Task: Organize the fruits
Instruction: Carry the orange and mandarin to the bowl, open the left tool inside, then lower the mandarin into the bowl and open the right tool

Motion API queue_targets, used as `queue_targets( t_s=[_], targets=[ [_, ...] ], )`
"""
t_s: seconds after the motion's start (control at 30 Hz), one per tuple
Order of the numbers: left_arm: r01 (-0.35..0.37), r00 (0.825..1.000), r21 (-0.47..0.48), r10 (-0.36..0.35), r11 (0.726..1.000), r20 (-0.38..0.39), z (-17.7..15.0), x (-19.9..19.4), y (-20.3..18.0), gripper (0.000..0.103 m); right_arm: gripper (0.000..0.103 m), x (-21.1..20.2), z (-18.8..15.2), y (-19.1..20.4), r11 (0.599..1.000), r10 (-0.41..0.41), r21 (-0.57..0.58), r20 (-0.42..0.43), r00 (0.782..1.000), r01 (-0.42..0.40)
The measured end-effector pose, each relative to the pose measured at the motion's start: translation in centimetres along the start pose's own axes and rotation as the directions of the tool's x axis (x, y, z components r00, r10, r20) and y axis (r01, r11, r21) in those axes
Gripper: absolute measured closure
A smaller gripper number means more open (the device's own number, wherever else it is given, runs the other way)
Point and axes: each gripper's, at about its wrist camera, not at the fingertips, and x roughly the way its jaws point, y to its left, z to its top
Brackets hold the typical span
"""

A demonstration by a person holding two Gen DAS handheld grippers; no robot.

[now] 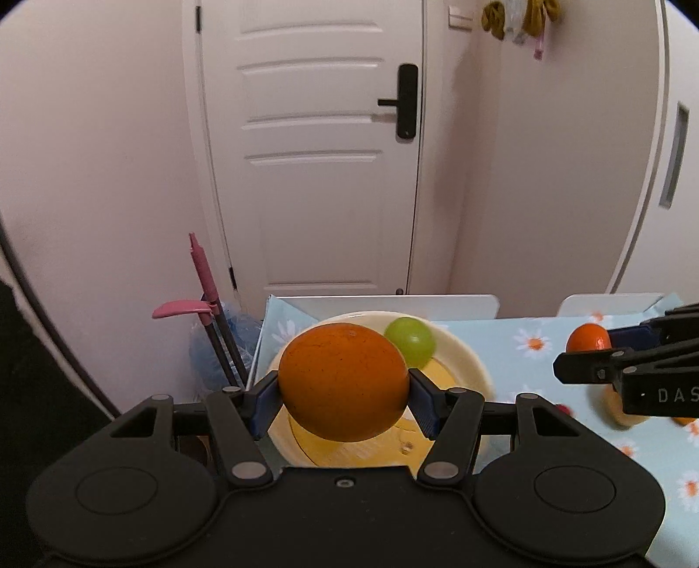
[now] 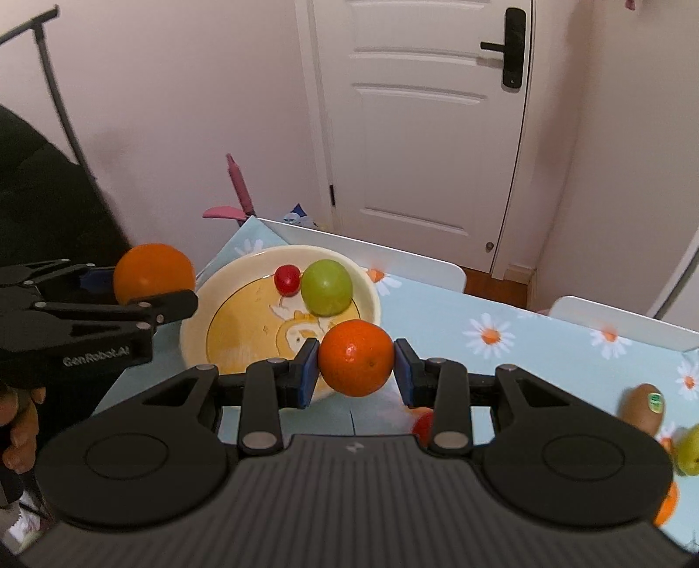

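Both cameras ride close behind their grippers, looking forward and slanting down over the table [image 1: 502, 345] toward the far door [image 2: 419, 131]. Both views share the cream bowl [image 2: 244, 279], left of the table's middle.

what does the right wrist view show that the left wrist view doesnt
Only the right wrist view: a small red fruit in the bowl, a kiwi on the table, and a hand on the left tool's grip.
Only the left wrist view: items hanging on the wall.
Both: the cream bowl holding a green fruit, the left tongs clamping a big orange, and the right tongs clamping a smaller orange.
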Motion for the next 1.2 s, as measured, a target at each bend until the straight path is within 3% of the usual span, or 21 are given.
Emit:
queue_targets(
  t_s=[0.3, 0.5, 0.83, 0.9, 0.93, 0.97, 1.2],
  targets=[
    [0.0, 1.0, 0.159, 0.004, 0.987, -0.024, -0.3, 7.0, 1.5, 0.038, 0.052, 5.9, 1.1, 1.6, 0.997, -0.055, 0.05, -0.04, 0.998, 0.057],
    [0.006, 0.998, 0.171, 0.004, 0.985, -0.059, -0.5, 10.0, 1.8, 0.038, 0.052, 8.4, 1.3, 1.8, 0.995, -0.08, 0.058, -0.069, 0.994, 0.084],
    [0.01, 0.995, 0.173, 0.008, 0.985, -0.104, -0.6, 11.8, 1.4, 0.037, 0.052, 9.5, 1.7, 1.4, 0.995, -0.083, 0.043, -0.083, 0.993, 0.087],
    [0.01, 0.995, 0.173, 0.008, 0.985, -0.101, -0.6, 11.5, 1.4, 0.026, 0.052, 9.4, 1.9, 1.2, 0.996, -0.079, 0.039, -0.082, 0.994, 0.082],
    [0.006, 0.996, 0.175, 0.009, 0.985, -0.089, -0.5, 11.1, 1.3, 0.011, 0.052, 9.4, 2.0, 1.2, 0.996, -0.076, 0.038, -0.082, 0.994, 0.08],
    [0.004, 0.997, 0.172, 0.009, 0.985, -0.073, -0.5, 10.7, 1.4, 0.004, 0.052, 9.4, 2.1, 1.1, 0.996, -0.074, 0.038, -0.082, 0.994, 0.077],
    [0.031, 0.996, 0.079, -0.024, 0.996, -0.08, -0.8, 8.0, 2.1, 0.004, 0.052, 9.3, 2.4, 0.7, 0.999, -0.047, 0.004, -0.088, 0.995, 0.047]
  ],
)
